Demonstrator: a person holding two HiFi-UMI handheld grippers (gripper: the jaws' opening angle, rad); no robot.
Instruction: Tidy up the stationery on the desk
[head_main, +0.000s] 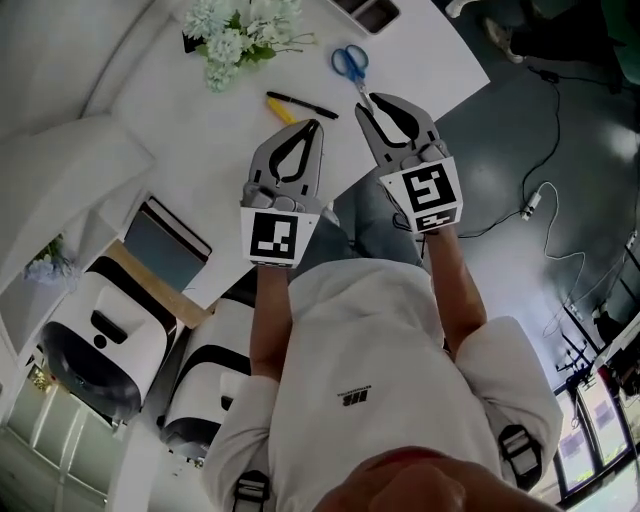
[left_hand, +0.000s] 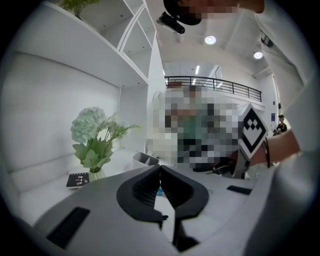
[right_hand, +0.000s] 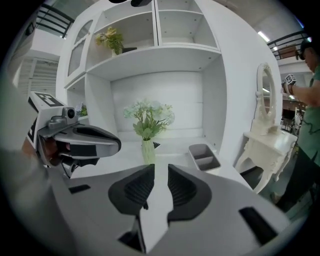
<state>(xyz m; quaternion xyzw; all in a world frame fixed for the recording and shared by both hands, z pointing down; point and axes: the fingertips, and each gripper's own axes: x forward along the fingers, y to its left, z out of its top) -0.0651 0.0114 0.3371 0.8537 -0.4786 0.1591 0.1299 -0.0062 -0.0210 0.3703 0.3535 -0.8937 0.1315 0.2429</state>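
Scissors (head_main: 350, 62), pen (head_main: 300, 104) on desk (head_main: 190, 140); flowers (right_hand: 149, 115) in vase (right_hand: 148, 151); left gripper (left_hand: 160, 169) closed, right gripper (right_hand: 161, 170) parted.

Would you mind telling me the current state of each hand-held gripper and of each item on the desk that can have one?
left hand-held gripper: shut, empty.
right hand-held gripper: open, nothing between its jaws.
scissors: lying on the desk, blades closed.
black pen: lying flat, untouched.
vase of flowers: upright.
organizer tray: upright, compartments look empty.
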